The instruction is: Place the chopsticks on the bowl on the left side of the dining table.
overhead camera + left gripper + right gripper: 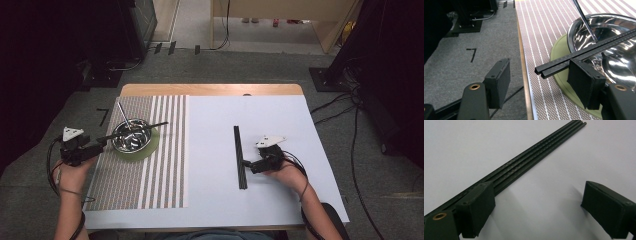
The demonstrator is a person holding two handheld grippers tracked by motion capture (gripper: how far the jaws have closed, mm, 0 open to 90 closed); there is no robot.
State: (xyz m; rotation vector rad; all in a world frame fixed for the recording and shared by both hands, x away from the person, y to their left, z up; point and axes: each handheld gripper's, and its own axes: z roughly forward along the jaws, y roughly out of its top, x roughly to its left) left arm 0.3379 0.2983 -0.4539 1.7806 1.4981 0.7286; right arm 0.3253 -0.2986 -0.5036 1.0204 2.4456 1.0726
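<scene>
Black chopsticks (584,51), one pair, lie across the rim of the steel bowl (132,135), and we see a second pair (241,157) flat on the white table (280,200) further right. The bowl sits on a green round coaster (150,147), which lies on the striped placemat (165,165) at the left part of the table. A thin metal rod (584,20) leans in the bowl, its upper end pointing out toward the far left in the high view.

We note the left gripper (539,85) just off the left edge of the table, beside the bowl. Its jaws stand wide apart. In the left gripper view the near ends of the bowl chopsticks rest on top of the right-hand jaw; the other jaw hangs over the grey floor (461,57), clear of them. No squeeze on the sticks that we can see, so open.

The right gripper (536,207) sits low on the white table by the second pair. Its jaws are spread wide too. In the right gripper view one jaw is right against the side of those chopsticks (524,165), the other is well apart on bare table. Nothing is clamped.

Both of the person's forearms come in from the bottom of the high view.
</scene>
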